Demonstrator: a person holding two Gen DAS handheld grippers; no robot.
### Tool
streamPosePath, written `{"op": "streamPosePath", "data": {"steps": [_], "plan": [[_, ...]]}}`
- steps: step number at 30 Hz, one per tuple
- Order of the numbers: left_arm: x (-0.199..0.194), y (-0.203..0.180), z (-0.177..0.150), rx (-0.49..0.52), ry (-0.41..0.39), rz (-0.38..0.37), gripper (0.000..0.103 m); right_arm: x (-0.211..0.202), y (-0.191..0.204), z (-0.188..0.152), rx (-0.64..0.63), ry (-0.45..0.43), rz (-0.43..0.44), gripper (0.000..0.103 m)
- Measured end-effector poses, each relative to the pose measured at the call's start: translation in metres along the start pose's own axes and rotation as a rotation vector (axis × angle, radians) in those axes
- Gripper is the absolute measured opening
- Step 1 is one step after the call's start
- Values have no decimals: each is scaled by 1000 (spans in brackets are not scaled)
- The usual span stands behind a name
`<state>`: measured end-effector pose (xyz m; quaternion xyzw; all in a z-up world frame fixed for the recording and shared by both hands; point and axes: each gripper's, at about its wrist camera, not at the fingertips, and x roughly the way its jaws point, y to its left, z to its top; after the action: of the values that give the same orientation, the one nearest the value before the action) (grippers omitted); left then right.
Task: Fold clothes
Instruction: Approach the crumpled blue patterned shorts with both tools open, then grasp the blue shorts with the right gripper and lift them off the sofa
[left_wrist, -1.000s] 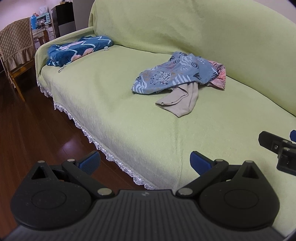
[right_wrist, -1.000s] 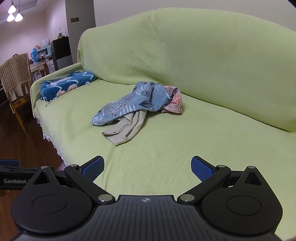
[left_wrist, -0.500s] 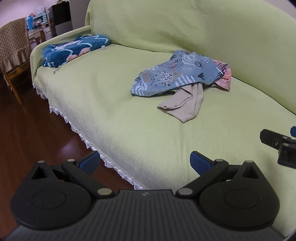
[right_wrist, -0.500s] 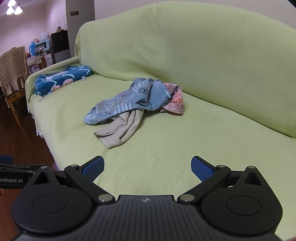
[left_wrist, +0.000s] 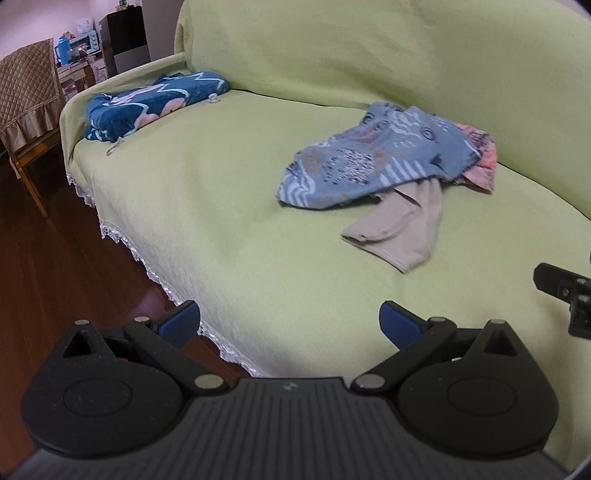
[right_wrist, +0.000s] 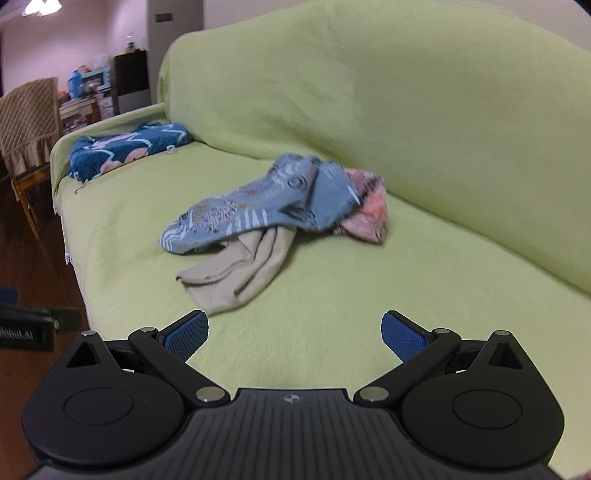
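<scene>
while the green-covered sofa fills both views, i see the clothes bunched in one heap mid-seat: a blue patterned garment on top, a beige piece poking out toward me, a pink one tucked behind. nothing here lies folded. i judge i'm at the approach, picking what to take. my left gripper and right gripper both hang spread wide and hold nothing, well short of the heap. next i'd need to pull one garment free and spread it flat.
</scene>
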<state>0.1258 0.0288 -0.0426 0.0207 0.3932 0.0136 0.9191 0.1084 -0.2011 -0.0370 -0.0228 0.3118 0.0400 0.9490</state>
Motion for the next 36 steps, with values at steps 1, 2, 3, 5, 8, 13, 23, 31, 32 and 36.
{"op": "streamPosePath", "data": {"steps": [1,2,3,5,8,13,23,31,32,36], "plan": [[4,4,2,-6,-3,4,102,4,3,1,-27,-20,-1,103],[8,7,4,-13,-5,6,102,8,6,1,-65,-42,-1,103],[12,11,5,-21,-5,6,102,12,9,2,-104,-64,-2,103],[21,18,8,-31,-2,-3,102,23,20,6,-201,-100,-13,103],[38,24,16,-39,-5,-44,102,42,31,12,-327,-163,2,102],[77,34,35,-50,-19,-105,102,83,49,22,-523,-190,75,74],[145,52,66,-126,3,-86,101,172,119,14,-1001,-232,149,45],[163,69,61,-181,41,-56,101,215,142,1,-1104,-186,200,0],[163,70,60,-183,41,-58,101,210,136,4,-1053,-194,222,0],[155,70,57,-181,22,-87,101,159,96,17,-802,-276,268,0]]}}
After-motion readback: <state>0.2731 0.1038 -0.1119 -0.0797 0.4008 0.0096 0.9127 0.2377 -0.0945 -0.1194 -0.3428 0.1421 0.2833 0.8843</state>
